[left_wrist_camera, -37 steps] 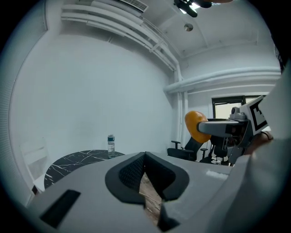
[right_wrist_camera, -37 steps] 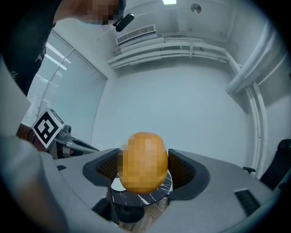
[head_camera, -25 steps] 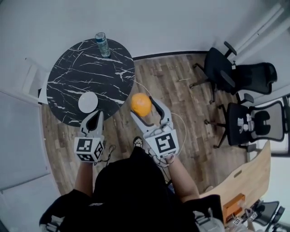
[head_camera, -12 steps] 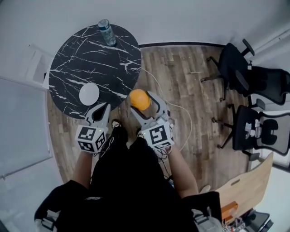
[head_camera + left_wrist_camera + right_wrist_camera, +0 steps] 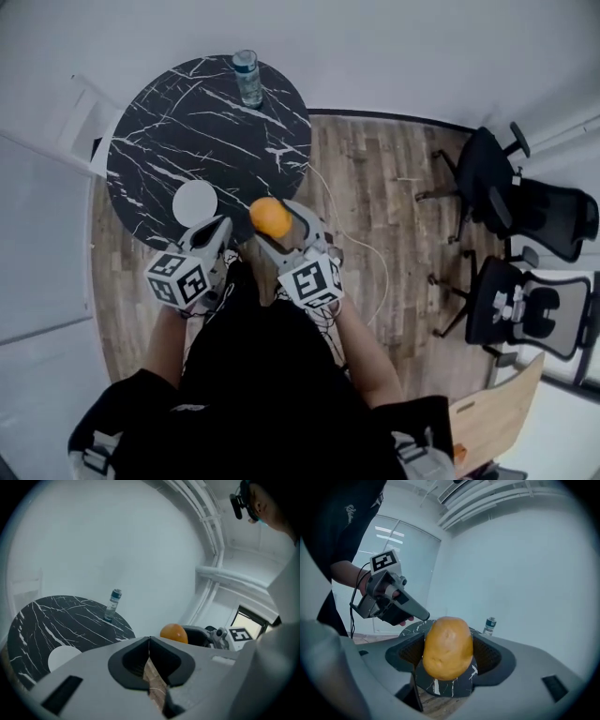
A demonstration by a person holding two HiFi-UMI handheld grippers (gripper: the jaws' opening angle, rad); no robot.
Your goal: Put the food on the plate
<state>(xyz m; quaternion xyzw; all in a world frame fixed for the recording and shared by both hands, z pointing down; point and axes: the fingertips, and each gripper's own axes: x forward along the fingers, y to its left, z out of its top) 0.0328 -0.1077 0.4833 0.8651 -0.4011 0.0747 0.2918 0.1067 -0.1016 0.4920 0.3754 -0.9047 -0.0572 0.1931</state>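
Note:
My right gripper [image 5: 274, 223] is shut on an orange-yellow potato [image 5: 271, 217], held just off the near edge of the round black marble table [image 5: 187, 131]. The right gripper view shows the potato [image 5: 447, 648] clamped between both jaws. A small white plate [image 5: 195, 202] lies on the table near its front edge, left of the potato. My left gripper [image 5: 221, 225] is shut and holds nothing, its tip just right of the plate. In the left gripper view its jaws meet [image 5: 149, 640], with the plate [image 5: 63, 657] low at left and the potato [image 5: 174, 633] to the right.
A plastic water bottle [image 5: 248, 78] stands at the table's far edge. Black office chairs [image 5: 497, 178] sit on the wood floor at right, with a cable [image 5: 352, 234] trailing across the boards. A white wall runs behind the table.
Both grippers have come closer to the table. The potato has moved left, from over the floor to the table's near edge, and the left gripper's tip has reached the plate's side.

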